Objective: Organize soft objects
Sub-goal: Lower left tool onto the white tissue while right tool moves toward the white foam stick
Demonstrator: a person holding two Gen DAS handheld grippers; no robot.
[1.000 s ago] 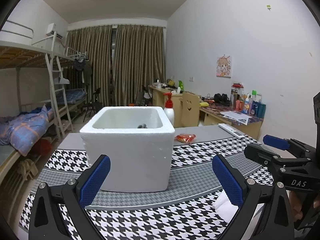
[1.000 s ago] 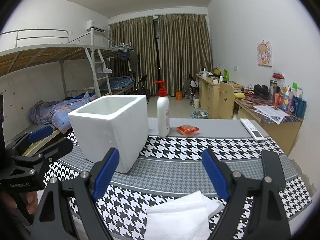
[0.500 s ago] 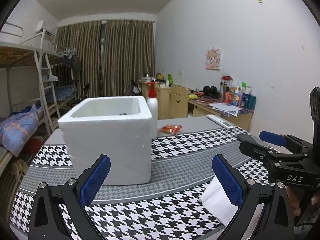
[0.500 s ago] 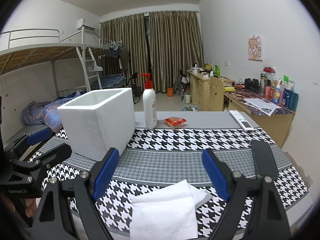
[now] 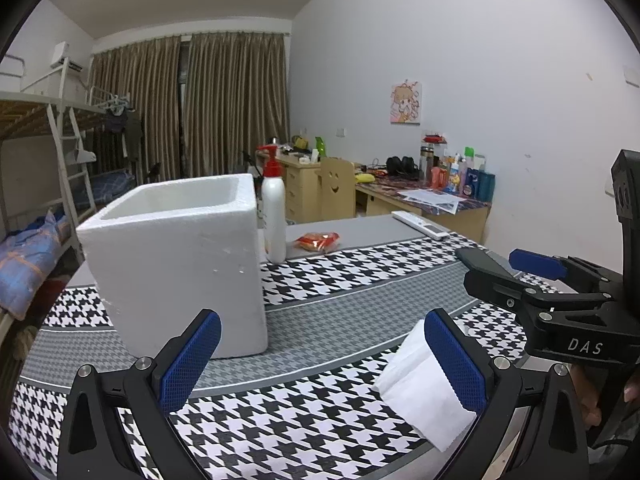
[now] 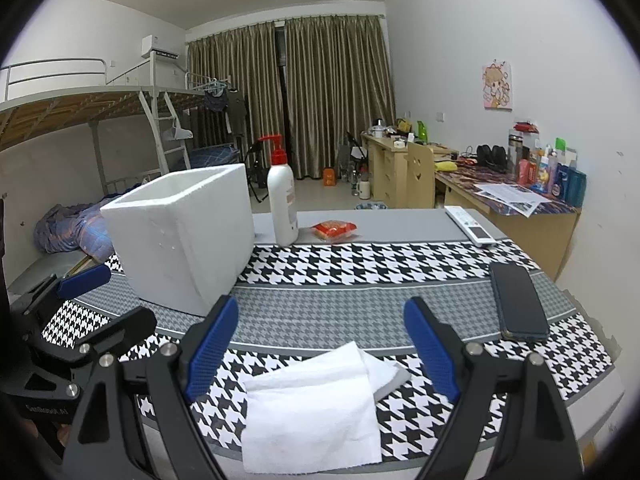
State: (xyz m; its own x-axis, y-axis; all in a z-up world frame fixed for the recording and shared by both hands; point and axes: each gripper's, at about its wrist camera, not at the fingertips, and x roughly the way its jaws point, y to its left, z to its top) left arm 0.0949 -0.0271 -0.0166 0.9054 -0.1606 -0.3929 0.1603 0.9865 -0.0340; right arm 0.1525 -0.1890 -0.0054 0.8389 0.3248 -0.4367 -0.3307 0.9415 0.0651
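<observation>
We had not picked up anything yet. Our right gripper (image 6: pixel 320 356) was wide open and held nothing, and our left gripper (image 5: pixel 320 364) was wide open and empty too. So most of the job still looked left to do.

The soft white cloth (image 6: pixel 316 408) lay flat on the checked table mat (image 6: pixel 360 268), close to the near edge of the table. It sat right under the open right gripper, between its two blue pads. The cloth looked thin and fluffy, folded over once, with one corner poking out to the right. We thought it would bend and flop when lifted.

A bit farther away, to the left, stood the big white foam box (image 6: pixel 180 240). We guessed the cloth should go in there. We could not see from here if anything was already inside it.

A dark phone (image 6: pixel 518 300) lay on the right. Behind the box were a white pump bottle (image 6: pixel 282 204), a small red packet (image 6: pixel 334 230) and a white remote (image 6: pixel 470 226).
</observation>
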